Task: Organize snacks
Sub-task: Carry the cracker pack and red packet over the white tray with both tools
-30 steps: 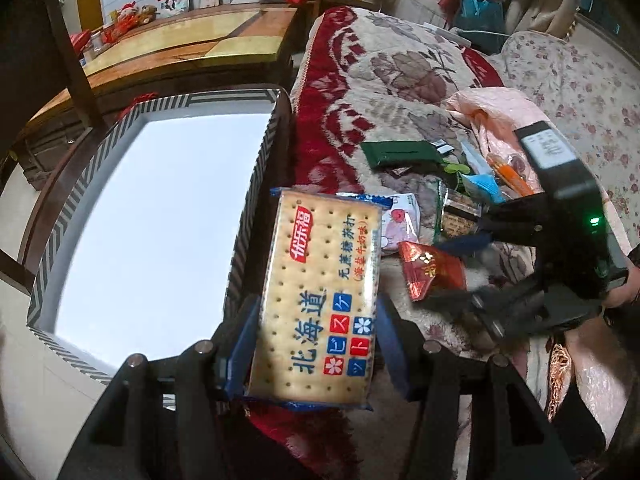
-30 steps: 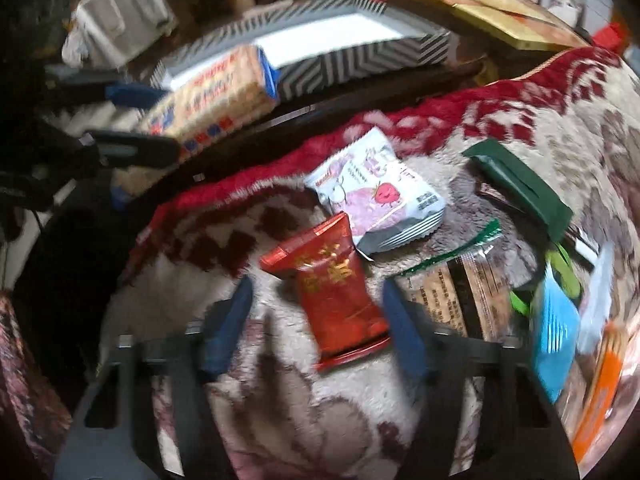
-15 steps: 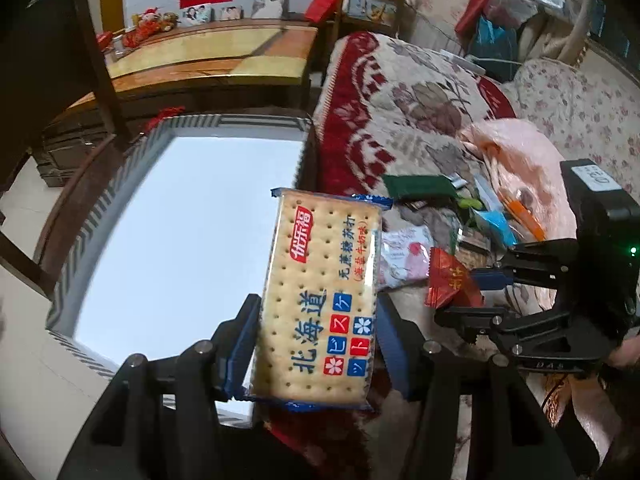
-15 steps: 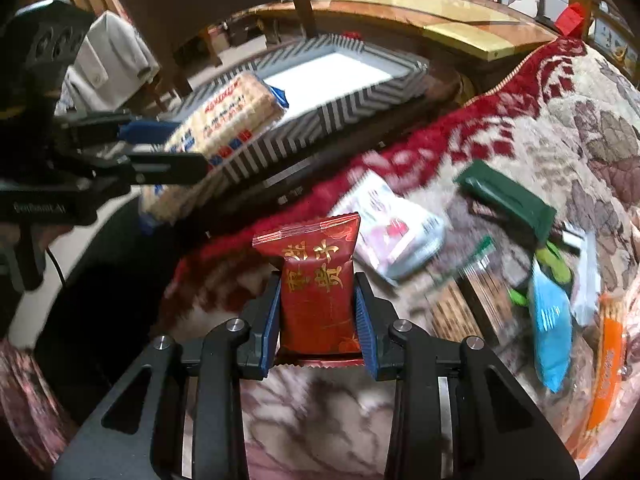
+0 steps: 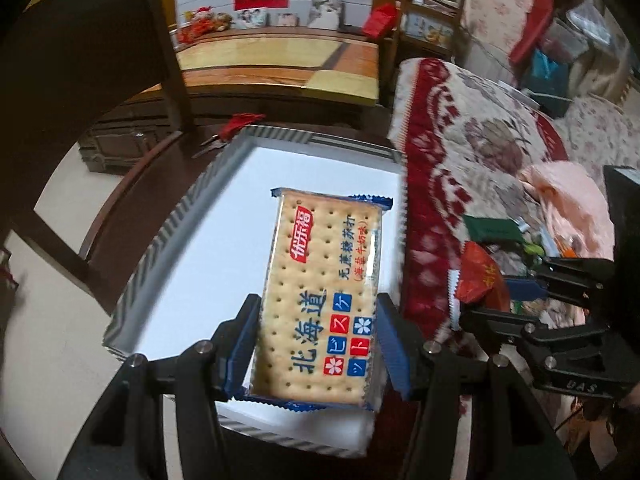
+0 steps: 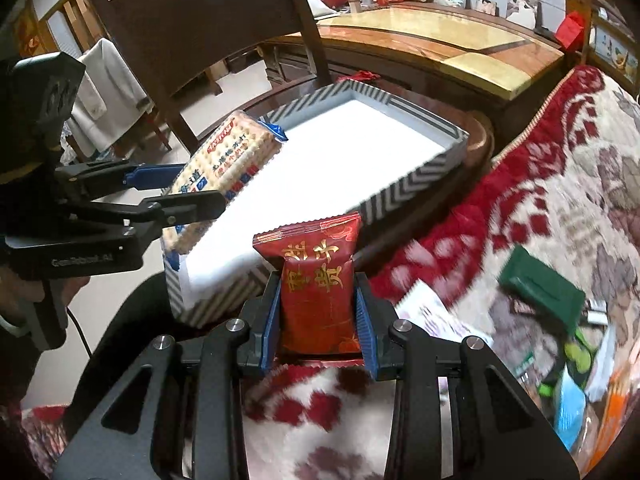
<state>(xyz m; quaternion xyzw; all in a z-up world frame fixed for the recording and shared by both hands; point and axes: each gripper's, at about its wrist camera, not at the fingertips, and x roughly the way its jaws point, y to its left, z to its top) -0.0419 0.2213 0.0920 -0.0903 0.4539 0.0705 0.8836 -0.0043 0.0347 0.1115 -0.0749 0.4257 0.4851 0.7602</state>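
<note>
My left gripper (image 5: 316, 344) is shut on a cracker pack (image 5: 324, 292) with blue ends and holds it over the near part of the white tray (image 5: 192, 216) with a striped rim. The pack (image 6: 228, 168) and the left gripper (image 6: 176, 188) also show in the right wrist view. My right gripper (image 6: 318, 320) is shut on a red snack packet (image 6: 316, 288) and holds it upright above the blanket, just outside the tray's striped wall (image 6: 412, 196). It also shows in the left wrist view (image 5: 480, 276).
Several loose snacks lie on the red and cream blanket (image 6: 560, 184), among them a green pack (image 6: 540, 292), a white pouch (image 6: 436, 312) and a blue packet (image 6: 572, 404). A dark wooden chair (image 6: 200, 28) stands behind the tray. A wooden cabinet (image 5: 280, 56) is further back.
My right gripper shut on the red packet, lifted it off the blanket and carried it toward the tray. My left gripper moved the cracker pack over the tray.
</note>
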